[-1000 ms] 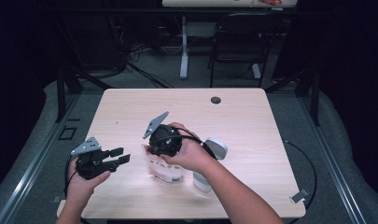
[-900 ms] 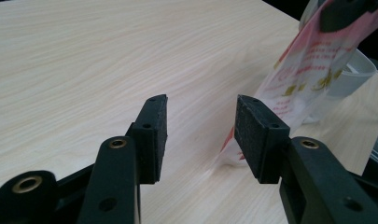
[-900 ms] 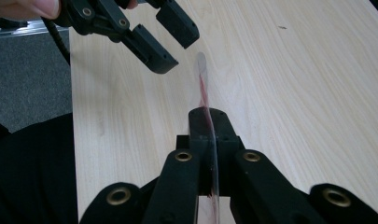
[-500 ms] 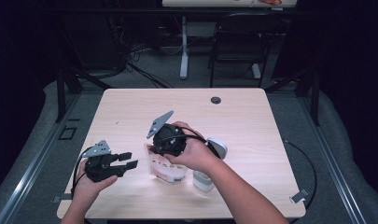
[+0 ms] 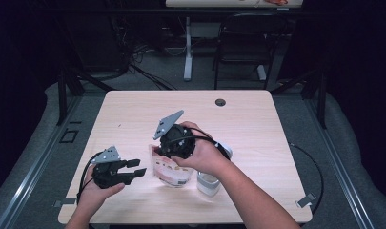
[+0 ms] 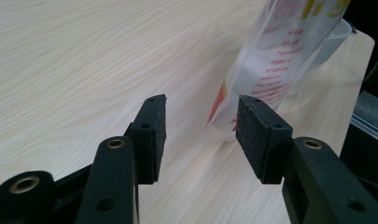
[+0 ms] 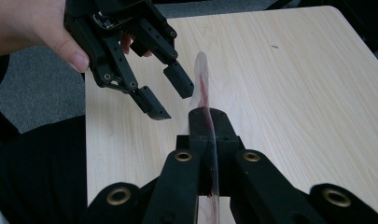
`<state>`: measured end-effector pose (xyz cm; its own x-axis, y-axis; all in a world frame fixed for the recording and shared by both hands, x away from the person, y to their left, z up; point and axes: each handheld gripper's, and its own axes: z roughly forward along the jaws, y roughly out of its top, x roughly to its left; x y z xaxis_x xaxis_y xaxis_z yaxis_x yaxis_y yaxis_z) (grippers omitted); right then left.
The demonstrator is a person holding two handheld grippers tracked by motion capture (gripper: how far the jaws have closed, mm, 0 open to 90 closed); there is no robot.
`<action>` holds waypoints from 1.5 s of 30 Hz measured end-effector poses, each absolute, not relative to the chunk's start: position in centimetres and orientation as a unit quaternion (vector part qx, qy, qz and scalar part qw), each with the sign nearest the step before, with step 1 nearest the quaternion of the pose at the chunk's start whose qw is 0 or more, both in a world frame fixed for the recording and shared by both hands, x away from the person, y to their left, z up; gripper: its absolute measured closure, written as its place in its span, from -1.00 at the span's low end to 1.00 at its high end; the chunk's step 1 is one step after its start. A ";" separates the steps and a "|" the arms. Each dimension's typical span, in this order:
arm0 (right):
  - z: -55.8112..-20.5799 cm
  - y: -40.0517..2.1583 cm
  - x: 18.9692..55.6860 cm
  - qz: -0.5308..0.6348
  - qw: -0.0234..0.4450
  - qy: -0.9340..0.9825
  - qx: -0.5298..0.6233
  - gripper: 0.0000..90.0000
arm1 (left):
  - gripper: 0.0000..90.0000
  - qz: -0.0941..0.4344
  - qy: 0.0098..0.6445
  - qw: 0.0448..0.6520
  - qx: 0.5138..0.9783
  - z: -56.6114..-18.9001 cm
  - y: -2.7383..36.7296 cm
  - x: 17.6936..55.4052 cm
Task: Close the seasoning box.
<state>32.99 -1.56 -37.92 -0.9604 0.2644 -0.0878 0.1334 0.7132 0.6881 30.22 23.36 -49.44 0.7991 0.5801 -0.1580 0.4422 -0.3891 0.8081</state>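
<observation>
- Right gripper (image 5: 167,157): jaws clamped on the top edge of the bag (image 5: 169,172). In the right gripper view the bag (image 7: 203,100) runs edge-on between the closed pads, a red stripe down its middle.
- Bag: clear plastic with red print. In the high view it sits at about 6 o'clock from table (image 5: 257,124) centre, near the front edge, under the right hand (image 5: 202,155).
- Left gripper (image 5: 139,168): jaws open, nothing between them. Tips point toward 3 o'clock, at the bag, just short of it.
- Left gripper view: both pads (image 6: 155,126) bare, with table wood in the gap. Bag (image 6: 280,56) is at about 1 o'clock past the right-hand pad, and I can't tell if that pad touches it.
- Right gripper view: the left gripper (image 7: 167,95) shows at 11 o'clock, jaws spread, tips just beside the bag edge. A thumb (image 7: 60,44) rests on its body.
- White cup (image 5: 208,183): on the table at 3 o'clock of the bag, just beside it, partly under the right forearm.
- Left hand (image 5: 93,193): at the table's front-left corner, about 8 o'clock from centre.
- Dark grommet (image 5: 220,102): at 12 o'clock near the far edge, well apart from everything else.
</observation>
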 end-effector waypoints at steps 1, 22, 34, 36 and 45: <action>-37.8 -1.6 32.9 0.361 0.091 0.922 0.105 1.00 | 0.18 0.076 0.305 0.460 0.830 -49.4 23.3 30.2; -35.6 -2.2 32.4 0.370 0.068 0.924 0.061 1.00 | 0.12 0.055 0.256 0.475 0.840 -48.8 22.2 29.4; -34.6 -2.7 32.3 0.382 0.065 0.921 0.042 1.00 | 0.04 0.039 0.226 0.471 0.852 -49.0 20.6 29.1; -34.5 -2.7 32.2 0.384 0.064 0.920 0.042 1.00 | 0.02 0.037 0.219 0.467 0.856 -49.1 20.2 29.1; -34.2 -2.6 31.9 0.388 0.059 0.919 0.031 1.00 | 0.02 0.027 0.206 0.461 0.862 -49.8 19.0 29.1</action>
